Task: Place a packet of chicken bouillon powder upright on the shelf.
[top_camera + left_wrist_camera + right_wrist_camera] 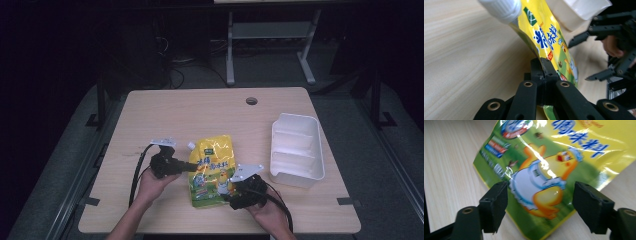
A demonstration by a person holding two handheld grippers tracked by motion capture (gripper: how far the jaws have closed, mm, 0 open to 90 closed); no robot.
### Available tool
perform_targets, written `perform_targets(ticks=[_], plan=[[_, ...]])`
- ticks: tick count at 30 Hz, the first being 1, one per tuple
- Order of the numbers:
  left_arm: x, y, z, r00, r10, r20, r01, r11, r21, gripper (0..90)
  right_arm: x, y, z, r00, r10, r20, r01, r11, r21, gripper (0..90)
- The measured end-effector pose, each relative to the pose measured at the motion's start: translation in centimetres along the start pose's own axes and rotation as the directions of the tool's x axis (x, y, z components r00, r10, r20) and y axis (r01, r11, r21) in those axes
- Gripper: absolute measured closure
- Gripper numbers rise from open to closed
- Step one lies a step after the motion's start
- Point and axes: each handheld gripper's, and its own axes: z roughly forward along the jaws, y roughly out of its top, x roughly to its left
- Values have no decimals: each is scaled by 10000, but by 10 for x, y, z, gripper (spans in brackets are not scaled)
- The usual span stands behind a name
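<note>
Two grippers work one pouch [213, 170] here, and they do different jobs. The left gripper [192, 165] has its jaws clamped on the pouch's left edge, a thin seam that suits a flat pinch; in the left gripper view [544, 72] the film runs straight out of the closed tips and the white cap [501, 8] rises beyond them, so that side looks lifted off the table [150, 110] rather than lying flat. The right gripper [231, 192] sits at the pouch's near right corner with its jaws spread wide and nothing between the pads; in the right gripper view [540, 206] the printed lower end lies just beyond the gap, with both pads clear of it. That stance looks like a release or a wait, leaving the load to the left grip. The pouch itself is near the middle of the table, slightly toward the near edge. A white tray [297, 150] stands to its right, apart from it, probably where the pouch belongs.
</note>
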Motion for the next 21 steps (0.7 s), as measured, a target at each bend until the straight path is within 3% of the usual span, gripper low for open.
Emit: perform_targets(ticks=[8,11,13,17,21], plan=[[-13,-7,-18,9973,731,17,-730,9963,-446,899,-9,8,-17,9956,926,-142,-936,9893,-1121,240],[-16,-9,-25,9952,981,-59,-983,9935,-577,899,-16,13,-27,9914,1310,-65,-1303,9786,-1591,237],[-17,-9,-28,9944,1051,-64,-1053,9923,-647,899,-21,14,-32,9866,1598,-325,-1630,9681,-1904,234],[-21,-11,-34,9916,1286,-159,-1294,9889,-734,899,-30,21,-33,9776,1958,-772,-2079,9555,-2095,234],[-26,-12,-39,9878,1539,-214,-1552,9846,-809,899,-36,31,-25,9709,2026,-1275,-2244,9558,-1898,260]])
